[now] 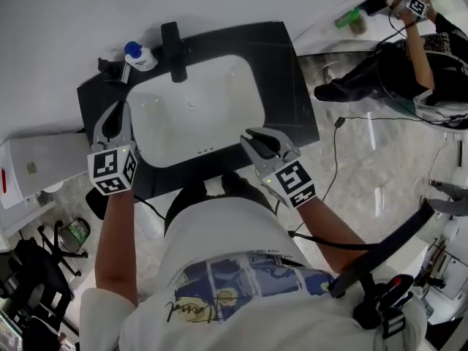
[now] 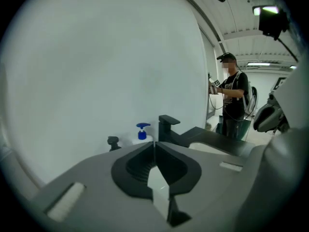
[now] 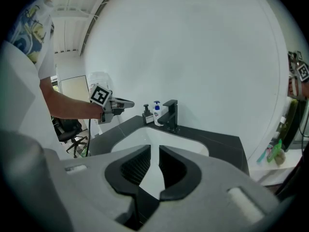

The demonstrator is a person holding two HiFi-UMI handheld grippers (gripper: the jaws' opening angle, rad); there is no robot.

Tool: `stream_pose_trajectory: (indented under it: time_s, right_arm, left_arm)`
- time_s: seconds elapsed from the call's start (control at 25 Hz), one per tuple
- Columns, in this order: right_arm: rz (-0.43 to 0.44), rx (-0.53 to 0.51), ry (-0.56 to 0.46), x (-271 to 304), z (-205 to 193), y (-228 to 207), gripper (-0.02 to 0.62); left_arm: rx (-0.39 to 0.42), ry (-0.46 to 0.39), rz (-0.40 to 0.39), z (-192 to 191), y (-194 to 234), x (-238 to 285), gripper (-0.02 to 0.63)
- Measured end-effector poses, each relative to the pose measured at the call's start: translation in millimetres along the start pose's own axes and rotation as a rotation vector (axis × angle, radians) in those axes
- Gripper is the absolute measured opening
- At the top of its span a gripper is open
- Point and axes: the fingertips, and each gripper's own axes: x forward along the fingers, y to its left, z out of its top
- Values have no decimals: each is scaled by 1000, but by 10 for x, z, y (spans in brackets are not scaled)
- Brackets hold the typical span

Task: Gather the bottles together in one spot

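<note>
A white bottle with a blue pump (image 1: 140, 57) stands at the back left of the black counter (image 1: 292, 86), next to a small dark pump bottle (image 1: 110, 68). Both show again past the jaws in the left gripper view, the white bottle (image 2: 141, 133) and the dark bottle (image 2: 113, 142), and far off in the right gripper view, white (image 3: 157, 115) and dark (image 3: 147, 114). My left gripper (image 1: 113, 110) (image 2: 153, 143) hovers over the counter's left edge, shut and empty. My right gripper (image 1: 250, 134) (image 3: 154, 150) hangs over the sink's front right, jaws slightly apart, nothing between them.
A black faucet (image 1: 172, 50) stands behind the white sink basin (image 1: 197, 115). A white box (image 1: 44, 159) sits left of the counter. On a shelf at the far right lies a green bottle (image 1: 349, 19), near another person (image 1: 409, 57). Cables (image 1: 336, 159) cross the floor.
</note>
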Motion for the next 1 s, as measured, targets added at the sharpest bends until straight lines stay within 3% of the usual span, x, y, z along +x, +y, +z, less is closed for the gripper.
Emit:
stream_pose_trajectory:
  time_s: [0.04,0.2,0.44,1.0]
  right_arm:
    - [12,-9,-1,-10,5,-6,47]
    - [56,-46,-14,-46,28,-26,0]
    - [126,-90,-22,-130,-17,-48,0]
    - [237,-129,-36,-277,-242,-134,0]
  left_arm:
    - [-5,2,-21,-5,-131,-63,3]
    - [-14,29,-105,-50,-659,-261,2]
    - [-43,68,-196,-99,-1312,-497,2]
    - [-68,133,-292,-109,-2240,-841,2]
